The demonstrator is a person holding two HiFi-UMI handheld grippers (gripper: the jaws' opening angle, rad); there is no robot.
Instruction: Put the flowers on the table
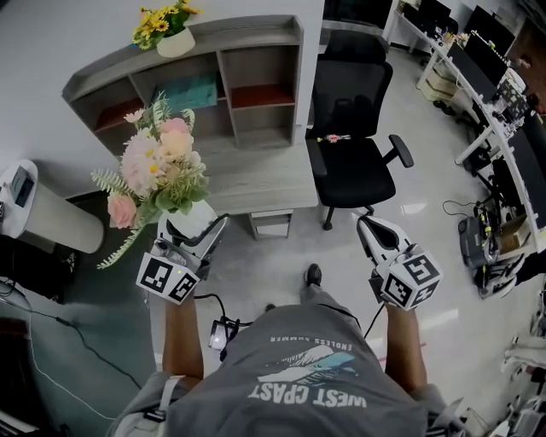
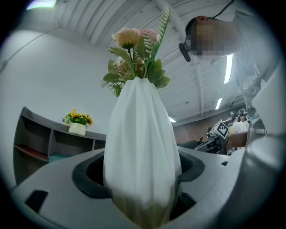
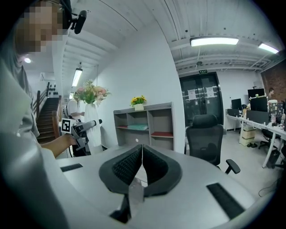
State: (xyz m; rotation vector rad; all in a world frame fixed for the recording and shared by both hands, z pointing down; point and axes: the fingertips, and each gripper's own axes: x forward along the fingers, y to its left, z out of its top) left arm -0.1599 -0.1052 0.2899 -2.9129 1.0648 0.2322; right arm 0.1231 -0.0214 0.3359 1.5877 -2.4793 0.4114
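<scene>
Here, one vase of pink flowers [image 1: 159, 167] stands left of centre beside the table [image 1: 256, 181], grasped by the left gripper's [image 1: 189, 232] fingers. The right gripper's [image 1: 373, 230] fingers are clenched, empty. One yellow bunch [image 1: 162, 20] tops the shelf [image 1: 256, 51].

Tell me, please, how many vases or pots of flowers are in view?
2. One white vase of pink flowers is clamped in the left gripper; one small pot of yellow flowers stands on top of the shelf unit. Others may be hidden.

Shelf unit [image 1: 247, 38] (yellow flowers [image 1: 162, 21] atop) on table [image 1: 256, 175].
</scene>
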